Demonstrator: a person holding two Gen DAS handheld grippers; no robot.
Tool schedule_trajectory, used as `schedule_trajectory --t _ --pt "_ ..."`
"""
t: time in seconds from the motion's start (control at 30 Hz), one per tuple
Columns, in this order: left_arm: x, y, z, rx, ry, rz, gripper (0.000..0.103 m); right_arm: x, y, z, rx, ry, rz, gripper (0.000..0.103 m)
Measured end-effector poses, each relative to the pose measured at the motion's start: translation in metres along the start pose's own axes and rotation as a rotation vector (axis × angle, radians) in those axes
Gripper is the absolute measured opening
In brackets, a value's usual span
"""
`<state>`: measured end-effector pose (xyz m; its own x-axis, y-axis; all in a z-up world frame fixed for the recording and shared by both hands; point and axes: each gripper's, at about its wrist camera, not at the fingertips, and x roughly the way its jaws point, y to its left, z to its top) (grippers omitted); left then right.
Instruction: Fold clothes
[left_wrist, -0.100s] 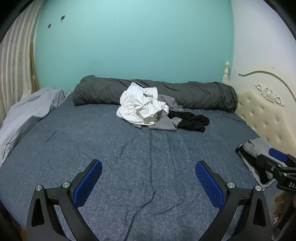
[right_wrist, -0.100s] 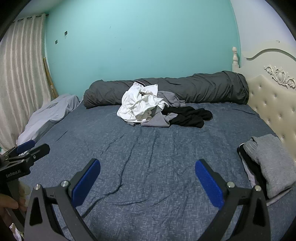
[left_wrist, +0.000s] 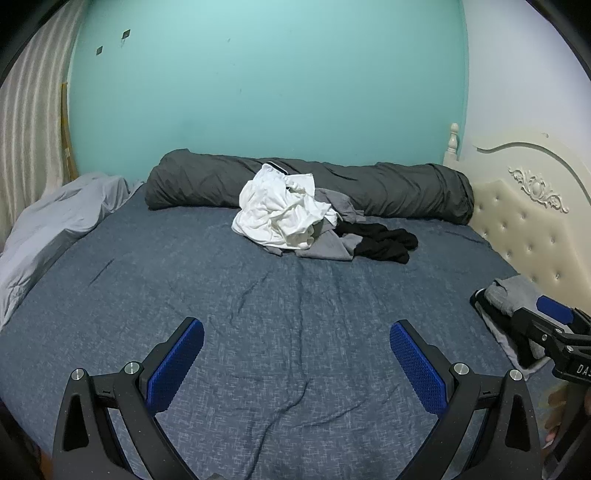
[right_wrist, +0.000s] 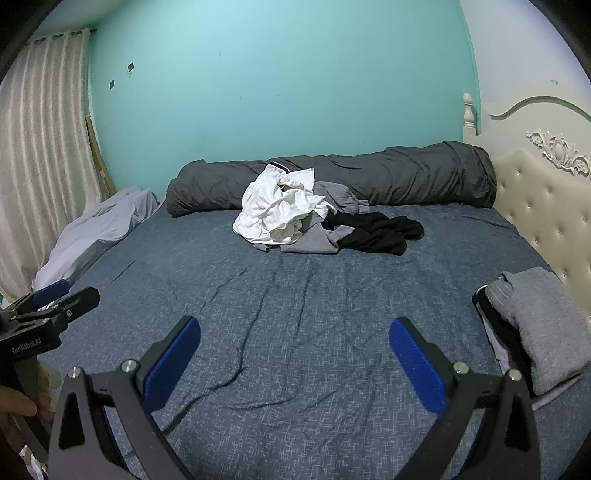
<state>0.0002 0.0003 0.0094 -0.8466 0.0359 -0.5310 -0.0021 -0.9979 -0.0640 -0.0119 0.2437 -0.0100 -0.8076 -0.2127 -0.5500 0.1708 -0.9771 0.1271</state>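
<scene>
On the bed (right_wrist: 295, 332), far from both grippers and against the rolled dark duvet (right_wrist: 369, 177), lies a soft, light heap of clothes (right_wrist: 317, 221), longer from left to right. The white shirt (right_wrist: 280, 210) on top is crumpled, so its direction is unclear; I would pinch its near edge. The left gripper (left_wrist: 295, 354) and right gripper (right_wrist: 295, 350) have jaws wide apart, holding nothing.

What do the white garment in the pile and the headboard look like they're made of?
White garment: thin soft woven or knit cloth, probably cotton, matte; it crumples into many small folds. Headboard: padded, buttoned panel, likely faux leather with slight sheen, in a cream painted frame with carved ornament.
</scene>
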Motion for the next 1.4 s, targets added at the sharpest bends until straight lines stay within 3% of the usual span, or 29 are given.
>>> schedule_trajectory --t 1.4 --pt "-0.0007 -0.0044 0.0054 0.016 0.013 -0.020 0.103 -0.0016 -0.0073 -0.0017 0.008 -0.002 -0.007 0.103"
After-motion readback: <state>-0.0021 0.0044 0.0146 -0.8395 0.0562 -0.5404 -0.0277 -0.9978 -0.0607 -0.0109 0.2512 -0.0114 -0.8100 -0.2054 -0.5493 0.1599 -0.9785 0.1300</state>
